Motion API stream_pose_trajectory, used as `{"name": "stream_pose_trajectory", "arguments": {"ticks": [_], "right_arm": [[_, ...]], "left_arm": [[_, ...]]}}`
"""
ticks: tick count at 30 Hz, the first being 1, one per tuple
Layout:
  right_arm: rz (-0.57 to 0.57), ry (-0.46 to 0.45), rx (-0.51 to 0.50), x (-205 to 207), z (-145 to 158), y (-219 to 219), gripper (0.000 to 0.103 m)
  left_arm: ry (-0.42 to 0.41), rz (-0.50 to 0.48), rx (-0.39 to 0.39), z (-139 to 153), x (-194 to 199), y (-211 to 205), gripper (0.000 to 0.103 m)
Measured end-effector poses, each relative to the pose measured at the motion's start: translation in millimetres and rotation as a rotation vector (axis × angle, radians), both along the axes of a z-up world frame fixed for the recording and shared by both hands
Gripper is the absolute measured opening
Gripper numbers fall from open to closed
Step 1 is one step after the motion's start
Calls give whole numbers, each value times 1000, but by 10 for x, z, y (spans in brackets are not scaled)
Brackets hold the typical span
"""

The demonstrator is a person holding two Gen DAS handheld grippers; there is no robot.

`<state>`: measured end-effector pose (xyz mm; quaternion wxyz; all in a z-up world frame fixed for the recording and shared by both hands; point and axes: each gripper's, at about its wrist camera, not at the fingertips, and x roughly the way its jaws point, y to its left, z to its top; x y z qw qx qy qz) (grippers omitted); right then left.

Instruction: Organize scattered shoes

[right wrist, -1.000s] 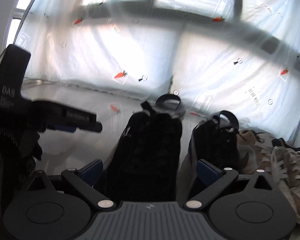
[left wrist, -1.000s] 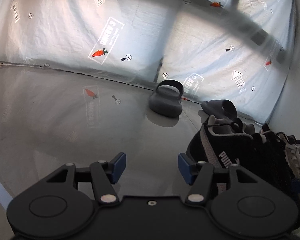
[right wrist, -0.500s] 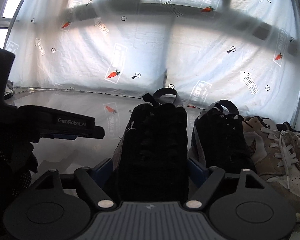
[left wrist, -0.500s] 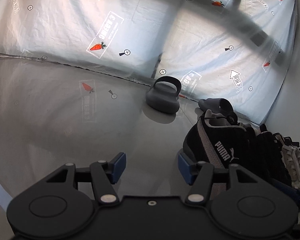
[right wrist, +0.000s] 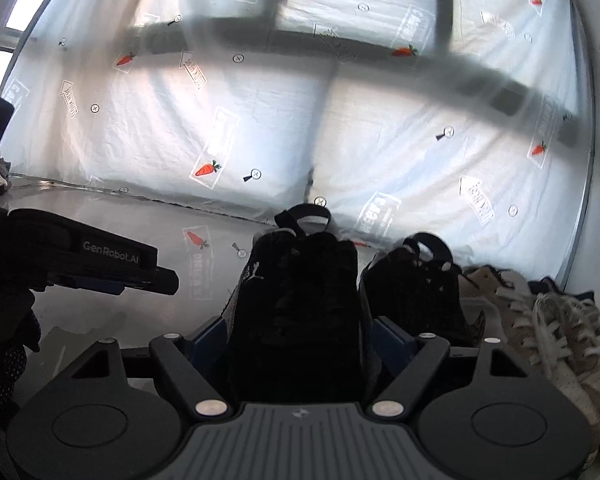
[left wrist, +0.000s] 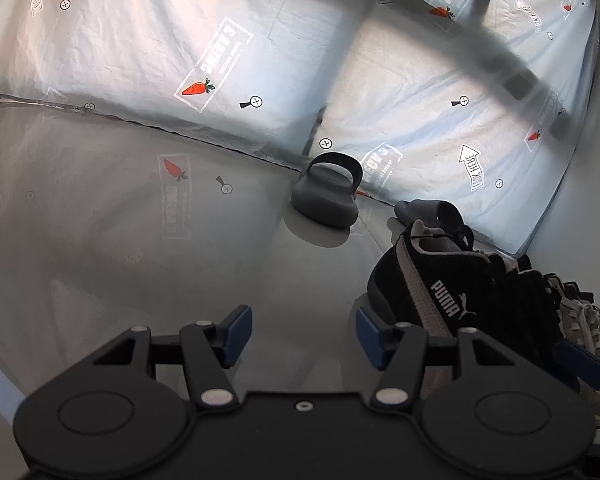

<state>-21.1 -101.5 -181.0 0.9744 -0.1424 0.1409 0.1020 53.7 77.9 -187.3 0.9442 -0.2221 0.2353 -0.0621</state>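
A black suede Puma sneaker (left wrist: 440, 292) with a grey-tan side stripe stands upright on the glossy grey floor, at the left end of a row with its black mate (right wrist: 416, 292) and two beige lace-up sneakers (right wrist: 540, 332) beside it. Beyond the row, two dark grey slides sit near the plastic-sheeted wall, one (left wrist: 326, 196) apart to the left, the other (left wrist: 432, 212) just behind the Puma sneaker.

slide (left wrist: 326, 196) behind sneaker (left wrist: 440, 284), floor (left wrist: 140, 240)

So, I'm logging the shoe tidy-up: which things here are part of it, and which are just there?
Part of it: black Puma shoe, second black shoe, beige sneakers, two grey slides.
Just there: printed plastic sheet, floor.
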Motion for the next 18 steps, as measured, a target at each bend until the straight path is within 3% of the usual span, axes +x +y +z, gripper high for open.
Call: {"name": "stream_pose_trajectory", "arguments": {"ticks": [10,14,16,18], "right_arm": [[46,52,11,73,-69,-198,88],[136,58,96,31,-13,-423,88],[212,73,206,24,79,-674,89],[268,80,340,70,197,-947,101]], "left_arm": [[28,38,12,3,9,-2,58],[-2,71,16,19,-42,-1,58],[-147,149,-55,72,-233,16,58],[-267,147,-177,124,-338,57,62]]}}
